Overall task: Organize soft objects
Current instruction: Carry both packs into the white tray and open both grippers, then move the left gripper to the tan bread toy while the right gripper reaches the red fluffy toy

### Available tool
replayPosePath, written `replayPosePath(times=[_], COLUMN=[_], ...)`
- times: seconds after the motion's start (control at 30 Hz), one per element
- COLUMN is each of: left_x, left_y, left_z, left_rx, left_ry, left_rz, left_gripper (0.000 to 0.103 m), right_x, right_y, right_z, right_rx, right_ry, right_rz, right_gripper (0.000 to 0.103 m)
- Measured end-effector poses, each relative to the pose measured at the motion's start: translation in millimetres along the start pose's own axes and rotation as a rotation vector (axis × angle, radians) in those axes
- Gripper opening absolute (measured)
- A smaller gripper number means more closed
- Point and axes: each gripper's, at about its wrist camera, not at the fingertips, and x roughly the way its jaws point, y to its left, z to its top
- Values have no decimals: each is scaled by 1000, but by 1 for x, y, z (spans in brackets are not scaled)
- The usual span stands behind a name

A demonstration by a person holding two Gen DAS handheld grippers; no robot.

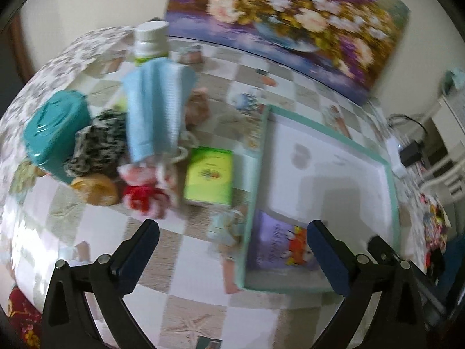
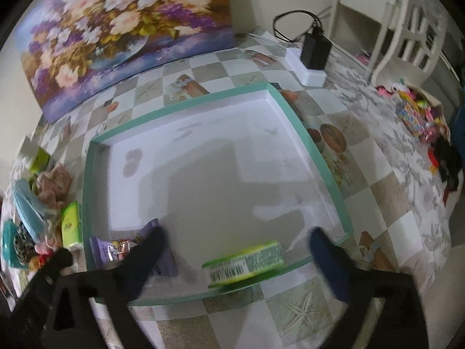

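Observation:
A shallow tray with a teal rim point(image 2: 314, 145) and a white floor lies on the checked tablecloth. Inside it, near the front rim, a green pack point(image 2: 244, 261) lies between the fingers of my open right gripper point(image 2: 237, 240); the pads do not touch it. A purple packet point(image 2: 116, 250) lies in the tray's front left corner. My left gripper point(image 1: 232, 241) hangs open and empty above the tray's left rim point(image 1: 257, 174), with the purple packet point(image 1: 279, 244) just beyond it. Left of the tray sits a pile: a blue cloth point(image 1: 154, 107), a black-and-white fabric piece point(image 1: 96, 142), a red-and-white soft item point(image 1: 142, 192) and a green box point(image 1: 210, 177).
A teal tub point(image 1: 55, 128), a white-capped bottle point(image 1: 151, 40) and a yellow round item point(image 1: 93, 189) sit in the pile. A flower painting point(image 2: 122, 29) leans on the wall behind. A white power strip with a black adapter point(image 2: 315, 48) lies at the back right, and colourful toys point(image 2: 415, 116) at the right.

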Motion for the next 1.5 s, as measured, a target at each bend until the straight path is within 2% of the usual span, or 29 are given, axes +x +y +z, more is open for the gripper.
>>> replayPosePath(times=[0.1,0.47,0.63,0.9,1.1,1.23,1.5], left_x=[-1,-6,-11,-13,-20,-18,-18], left_y=[9,28,38,53,81,98,137], left_z=[2,6,7,12,12,10,13], left_rx=[-34,-94,-128,-171,-242,-260,-401], left_ry=[-6,-10,-42,-48,-25,39,85], left_rz=[22,43,56,7,24,47,66], left_gripper=[103,103,103,103,103,103,103], right_x=[-1,-8,-11,-17,-29,-32,-29], right_y=[5,9,10,26,59,81,110], right_z=[-1,2,3,1,-8,-16,-30], right_rx=[-25,21,33,14,-89,-157,-287], right_ry=[-7,-42,-53,-65,-88,-81,-68], right_rz=[-6,85,126,218,289,348,324], right_gripper=[103,103,103,103,103,103,103])
